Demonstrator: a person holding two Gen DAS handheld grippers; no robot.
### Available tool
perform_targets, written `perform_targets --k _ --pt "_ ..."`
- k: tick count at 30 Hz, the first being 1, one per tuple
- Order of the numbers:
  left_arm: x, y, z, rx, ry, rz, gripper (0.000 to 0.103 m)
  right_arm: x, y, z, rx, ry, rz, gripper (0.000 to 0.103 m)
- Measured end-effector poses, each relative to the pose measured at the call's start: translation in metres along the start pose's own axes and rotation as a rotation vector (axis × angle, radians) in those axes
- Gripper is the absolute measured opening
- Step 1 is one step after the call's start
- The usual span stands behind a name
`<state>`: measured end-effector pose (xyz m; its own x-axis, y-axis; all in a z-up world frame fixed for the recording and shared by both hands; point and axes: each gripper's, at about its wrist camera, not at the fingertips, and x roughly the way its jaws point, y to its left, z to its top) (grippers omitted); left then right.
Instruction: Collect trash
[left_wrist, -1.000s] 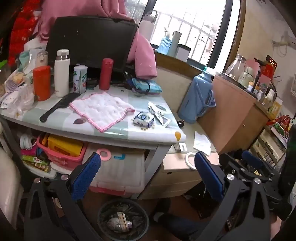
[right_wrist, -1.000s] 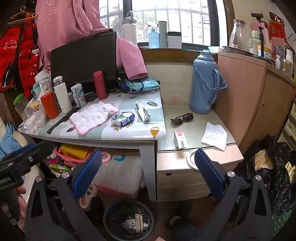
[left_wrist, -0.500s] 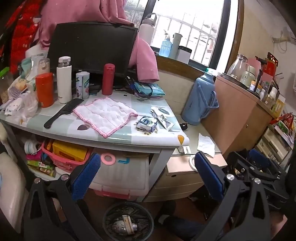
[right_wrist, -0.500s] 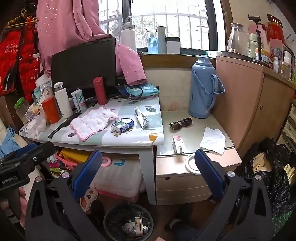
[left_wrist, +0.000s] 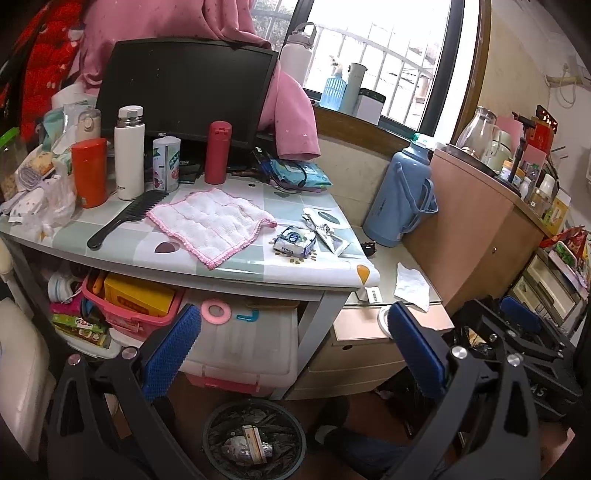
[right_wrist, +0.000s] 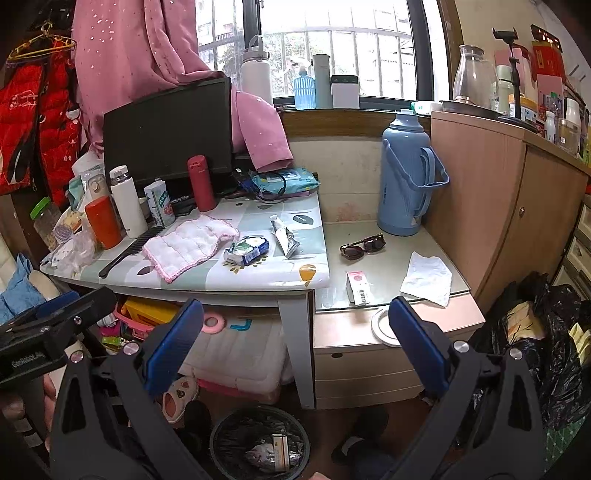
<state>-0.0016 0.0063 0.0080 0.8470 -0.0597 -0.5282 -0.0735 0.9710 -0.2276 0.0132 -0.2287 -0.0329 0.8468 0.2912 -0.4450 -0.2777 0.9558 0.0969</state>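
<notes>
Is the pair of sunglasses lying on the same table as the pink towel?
No, the sunglasses lie on the lower glass-topped cabinet, beside the towel.

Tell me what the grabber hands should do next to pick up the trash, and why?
Probably move the right gripper, open and empty, forward and up toward the crumpled white tissue on the low cabinet. It lies loose, apart from the sunglasses, nearest that gripper. The trash bin waits on the floor below. The left gripper is open and empty too.
</notes>
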Motion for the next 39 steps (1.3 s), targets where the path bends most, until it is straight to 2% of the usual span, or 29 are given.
perform_targets --k 39 --pt "-0.004 -0.018 0.001 0.037 0.001 -0.007 0.095 -0.006 -0.013 0.001 0.027 -0.026 -0.001 0.099"
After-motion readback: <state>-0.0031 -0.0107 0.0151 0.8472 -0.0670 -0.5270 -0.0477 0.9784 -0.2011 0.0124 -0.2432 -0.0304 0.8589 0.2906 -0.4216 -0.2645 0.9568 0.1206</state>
